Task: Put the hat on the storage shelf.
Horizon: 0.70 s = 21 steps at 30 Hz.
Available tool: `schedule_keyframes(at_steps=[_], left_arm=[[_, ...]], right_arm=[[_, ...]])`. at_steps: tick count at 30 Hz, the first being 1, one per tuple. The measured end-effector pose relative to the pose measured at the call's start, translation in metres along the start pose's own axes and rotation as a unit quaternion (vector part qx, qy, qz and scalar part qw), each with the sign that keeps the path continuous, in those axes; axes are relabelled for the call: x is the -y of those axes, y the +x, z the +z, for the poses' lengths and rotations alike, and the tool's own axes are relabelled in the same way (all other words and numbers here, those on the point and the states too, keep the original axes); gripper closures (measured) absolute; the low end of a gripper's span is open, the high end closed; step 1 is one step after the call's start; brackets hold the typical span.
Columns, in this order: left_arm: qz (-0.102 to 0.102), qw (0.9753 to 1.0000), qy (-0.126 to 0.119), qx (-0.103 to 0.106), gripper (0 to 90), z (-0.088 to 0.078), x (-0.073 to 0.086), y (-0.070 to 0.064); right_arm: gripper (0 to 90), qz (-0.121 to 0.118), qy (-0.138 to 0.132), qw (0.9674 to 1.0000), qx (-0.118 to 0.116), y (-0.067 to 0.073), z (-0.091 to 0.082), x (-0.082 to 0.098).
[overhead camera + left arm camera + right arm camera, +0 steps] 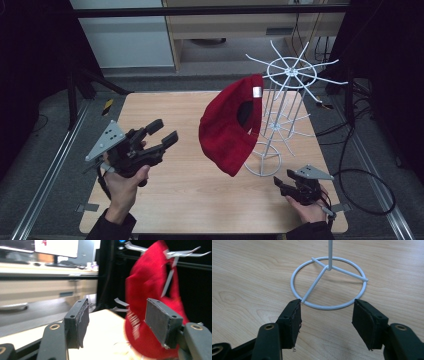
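On the wooden table (pixel 175 200), a red cap (pixel 230 127) hangs from the wire rack (pixel 287 100) while my left gripper (pixel 161 134) and right gripper (pixel 281 183) stand wide open, empty.

A light wooden table (pixel 165 200) stands on grey carpet (pixel 50 130), with metal floor rails (pixel 45 175) at 9 and 3 o'clock. At 12 o'clock sit pale cabinets (pixel 125 45); black cables (pixel 367 180) coil at 4. Possibly a monitor (pixel 56 247) tops a desk (pixel 37 267) beyond.

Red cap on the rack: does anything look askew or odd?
The cap hangs lopsided from one upper prong of the rack, by its back strap, sagging toward the table. Nothing looks spilled or damaged.
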<state>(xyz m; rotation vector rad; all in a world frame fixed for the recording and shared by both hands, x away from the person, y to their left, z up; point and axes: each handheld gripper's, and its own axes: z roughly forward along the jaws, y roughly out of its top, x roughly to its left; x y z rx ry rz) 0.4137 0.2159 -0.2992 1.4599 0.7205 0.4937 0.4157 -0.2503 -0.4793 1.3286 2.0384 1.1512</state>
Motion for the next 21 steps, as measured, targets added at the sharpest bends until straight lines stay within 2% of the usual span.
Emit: schedule_keyframes(at_steps=[4, 6, 8, 11, 13, 15, 18, 21], left_arm=[[-0.015, 0.9989, 0.027, -0.036, 35.2, -0.015, 0.030, 0.026], [-0.022, 0.9972, 0.046, -0.054, 35.2, -0.020, 0.049, 0.039], [-0.030, 0.9944, 0.067, -0.076, 35.2, -0.024, 0.069, 0.051], [-0.055, 0.9889, 0.094, -0.100, 35.2, -0.029, 0.097, 0.070], [-0.056, 0.9829, 0.127, -0.121, 35.2, -0.029, 0.115, 0.082], [-0.064, 0.9790, 0.141, -0.132, 35.2, -0.031, 0.127, 0.090], [-0.074, 0.9721, 0.166, -0.148, 34.4, -0.033, 0.144, 0.100], [-0.071, 0.9650, 0.189, -0.167, 34.4, -0.035, 0.156, 0.105]], right_arm=[[37.1, 0.000, -0.004, 1.0000, 0.004, -0.001, 0.000, 0.000], [35.4, 0.001, -0.007, 0.9999, 0.008, -0.001, 0.000, 0.001], [33.2, 0.001, -0.010, 0.9999, 0.013, -0.002, 0.001, 0.001], [30.9, 0.003, -0.009, 0.9998, 0.017, -0.002, 0.002, 0.002], [29.3, 0.002, -0.008, 0.9997, 0.022, -0.003, 0.003, 0.003], [28.4, 0.004, -0.007, 0.9997, 0.025, -0.004, 0.003, 0.004], [26.7, 0.010, -0.002, 0.9995, 0.031, -0.006, 0.004, 0.005], [25.9, 0.016, 0.002, 0.9994, 0.032, -0.007, 0.005, 0.006]])
